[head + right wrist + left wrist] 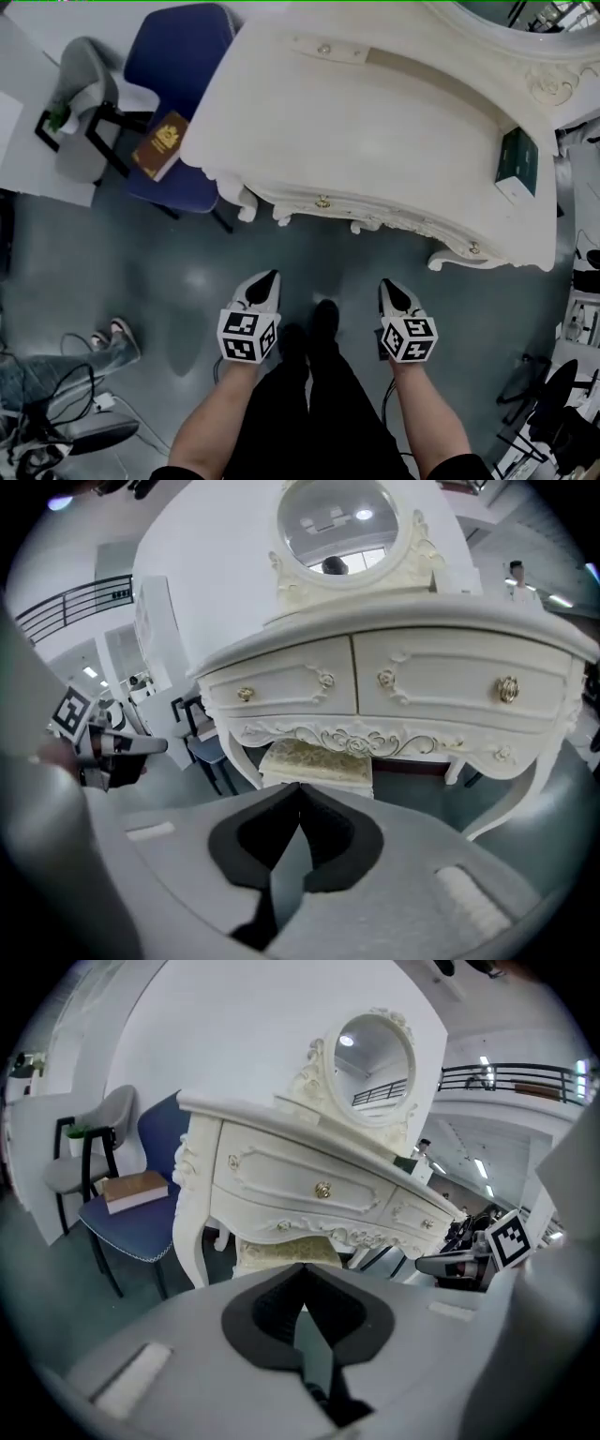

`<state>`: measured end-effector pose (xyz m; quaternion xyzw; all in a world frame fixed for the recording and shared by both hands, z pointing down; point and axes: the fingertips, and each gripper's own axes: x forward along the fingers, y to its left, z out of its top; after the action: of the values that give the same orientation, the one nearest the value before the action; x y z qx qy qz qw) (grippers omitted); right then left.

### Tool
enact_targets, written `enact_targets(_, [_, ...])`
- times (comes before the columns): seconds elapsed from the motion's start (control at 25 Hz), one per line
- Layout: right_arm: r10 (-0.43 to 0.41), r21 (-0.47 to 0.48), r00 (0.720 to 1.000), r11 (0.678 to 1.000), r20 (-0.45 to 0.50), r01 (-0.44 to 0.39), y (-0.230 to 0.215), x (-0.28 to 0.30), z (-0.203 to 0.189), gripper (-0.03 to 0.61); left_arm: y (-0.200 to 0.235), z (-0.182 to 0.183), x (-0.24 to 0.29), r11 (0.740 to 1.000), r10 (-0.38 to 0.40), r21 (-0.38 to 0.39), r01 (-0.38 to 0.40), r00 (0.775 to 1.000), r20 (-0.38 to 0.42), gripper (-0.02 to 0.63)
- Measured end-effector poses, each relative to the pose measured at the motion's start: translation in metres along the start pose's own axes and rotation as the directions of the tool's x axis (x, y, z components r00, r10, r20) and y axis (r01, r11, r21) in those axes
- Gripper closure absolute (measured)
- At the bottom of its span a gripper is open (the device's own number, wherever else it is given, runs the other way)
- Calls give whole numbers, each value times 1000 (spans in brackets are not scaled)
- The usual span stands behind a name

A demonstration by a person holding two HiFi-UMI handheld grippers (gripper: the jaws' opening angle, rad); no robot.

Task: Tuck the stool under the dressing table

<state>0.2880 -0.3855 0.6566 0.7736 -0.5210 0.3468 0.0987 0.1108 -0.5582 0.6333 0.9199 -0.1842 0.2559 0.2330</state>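
The white carved dressing table fills the top of the head view. A stool with a gold patterned cushion stands beneath its drawers, between the legs; it also shows in the left gripper view as the stool. The tabletop hides it in the head view. My left gripper and right gripper hang side by side over the grey floor, a short way in front of the table. Both are shut with nothing in them, and neither touches the stool.
A blue chair carrying a brown book stands left of the table, beside a grey chair. A dark green box lies on the table's right end. Cables and another person's shoe are at lower left.
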Motion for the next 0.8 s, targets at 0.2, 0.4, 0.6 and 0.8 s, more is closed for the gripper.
enact_targets(0.2, [-11, -15, 999, 1000, 48, 11, 28, -58, 27, 574, -21, 32, -54, 999, -12, 48, 10, 999, 36, 595])
enact_targets(0.4, [-1, -22, 995, 1000, 96, 3, 56, -103, 51, 574, -34, 62, -99, 995, -23, 93, 17, 998, 57, 595])
enact_targets(0.6, [-18, -51, 993, 998, 114, 24, 59, -145, 69, 574, -57, 84, -124, 994, -48, 100, 40, 996, 81, 595])
enact_targets(0.8, [-38, -34, 994, 999, 105, 42, 54, -180, 62, 574, -84, 86, -143, 991, -84, 111, 76, 994, 66, 595])
